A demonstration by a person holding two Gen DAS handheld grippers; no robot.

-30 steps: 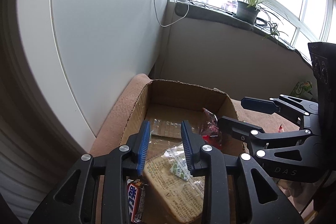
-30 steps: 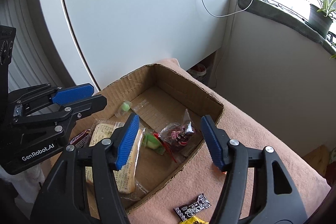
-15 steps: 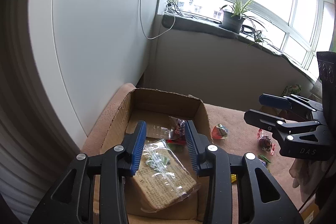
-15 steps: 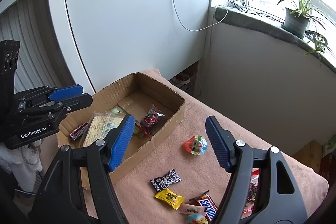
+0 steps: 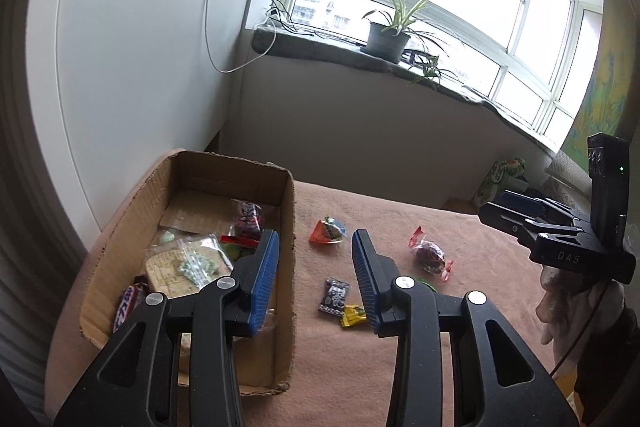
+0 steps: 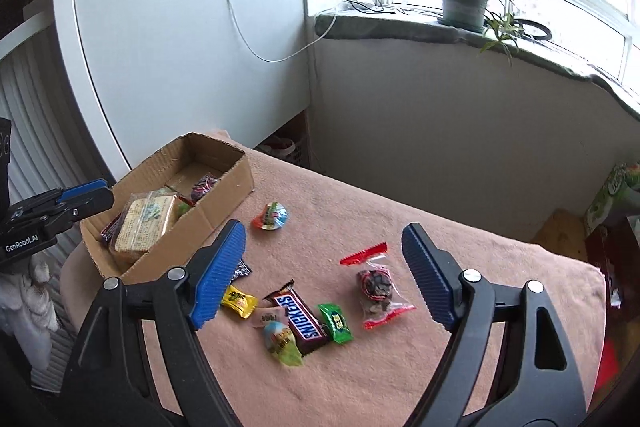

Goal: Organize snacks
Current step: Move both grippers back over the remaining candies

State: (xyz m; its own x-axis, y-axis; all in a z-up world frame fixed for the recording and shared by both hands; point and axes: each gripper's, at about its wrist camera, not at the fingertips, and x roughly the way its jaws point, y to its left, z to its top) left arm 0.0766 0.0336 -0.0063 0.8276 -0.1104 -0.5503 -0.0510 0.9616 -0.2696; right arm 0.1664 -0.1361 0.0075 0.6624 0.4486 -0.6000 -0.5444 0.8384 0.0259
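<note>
An open cardboard box stands at the left of a pink cloth and holds a cracker pack, a bar and small sweets. Loose on the cloth lie a Snickers bar, a clear red-ended packet, an orange-blue candy, a yellow candy and a green one. My left gripper hovers open over the box's right wall, holding nothing. My right gripper hangs above the loose snacks, its jaws opening with nothing between them.
A white cabinet rises behind the box with a cable hanging down it. A potted plant stands on the grey window sill. A green carton sits beyond the cloth's right edge. A black wrapper lies beside the box.
Both grippers drew back and up from inside the box toward the right, bringing the loose snacks into view. The right jaws spread wider; the left jaws opened a little.
</note>
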